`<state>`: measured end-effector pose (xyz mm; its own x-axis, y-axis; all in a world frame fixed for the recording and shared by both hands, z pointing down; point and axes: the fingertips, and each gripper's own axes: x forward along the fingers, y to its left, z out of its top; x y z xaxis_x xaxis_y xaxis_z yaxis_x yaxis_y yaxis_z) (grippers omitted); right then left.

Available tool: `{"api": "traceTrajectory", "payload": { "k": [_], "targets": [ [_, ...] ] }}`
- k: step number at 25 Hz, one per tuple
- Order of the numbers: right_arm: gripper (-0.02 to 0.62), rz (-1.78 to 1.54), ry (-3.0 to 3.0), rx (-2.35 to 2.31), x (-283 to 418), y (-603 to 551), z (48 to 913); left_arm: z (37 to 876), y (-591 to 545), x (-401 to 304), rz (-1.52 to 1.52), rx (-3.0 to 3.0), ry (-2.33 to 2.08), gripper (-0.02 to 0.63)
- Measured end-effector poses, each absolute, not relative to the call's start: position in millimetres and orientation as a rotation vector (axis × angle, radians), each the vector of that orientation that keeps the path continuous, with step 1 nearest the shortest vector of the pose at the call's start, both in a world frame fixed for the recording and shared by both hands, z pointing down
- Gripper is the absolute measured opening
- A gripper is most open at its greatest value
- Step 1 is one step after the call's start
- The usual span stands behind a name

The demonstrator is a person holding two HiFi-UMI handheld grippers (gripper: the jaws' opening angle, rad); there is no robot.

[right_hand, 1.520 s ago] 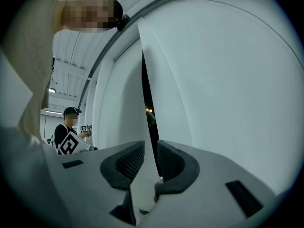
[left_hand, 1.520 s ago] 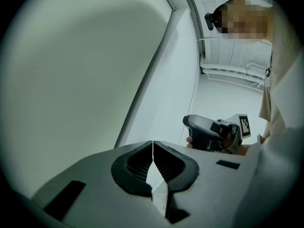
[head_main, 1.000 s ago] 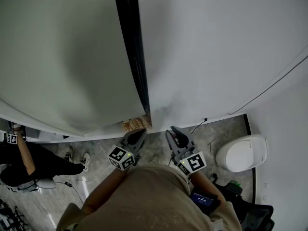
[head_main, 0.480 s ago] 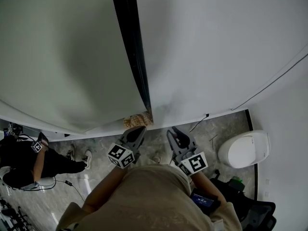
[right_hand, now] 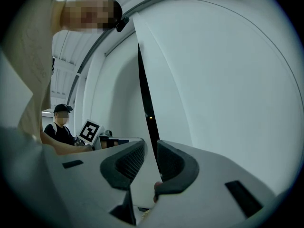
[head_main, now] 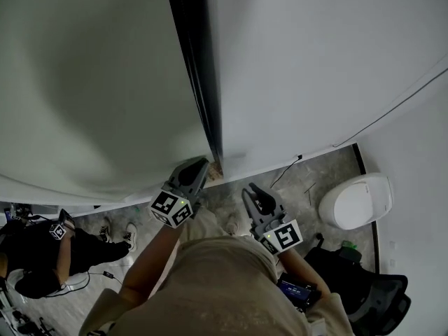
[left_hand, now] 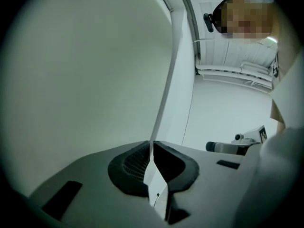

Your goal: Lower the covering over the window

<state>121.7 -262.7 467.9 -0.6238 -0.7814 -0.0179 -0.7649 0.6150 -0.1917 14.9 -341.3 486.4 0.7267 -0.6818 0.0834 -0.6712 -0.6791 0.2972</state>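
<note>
The left gripper [left_hand: 152, 152] had its jaws shut on the thin edge of the big white window covering [head_main: 91, 89] at mid-frame, the right gripper [right_hand: 151, 153] had its jaws partly apart and empty, and a dark strip of window [head_main: 199, 68] showed, so the pulling looked not yet done.

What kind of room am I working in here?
Likely an indoor office or lab: tall white window blinds, a grey tiled floor with loose cables, and a second person nearby with a marker cube.
</note>
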Motion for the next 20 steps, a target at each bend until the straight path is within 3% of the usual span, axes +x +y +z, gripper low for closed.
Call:
{"api": "traceTrajectory", "payload": {
  "k": [13,20],
  "targets": [
    [0.083,-0.215,2.613,-1.509,57,-313,456,508,-439,-43,0.082,2.643,-0.993,0.02],
    [0.083,-0.171,2.527,-1.623,43,-321,452,513,-459,-33,0.132,2.73,-0.85,0.025]
  ]
}}
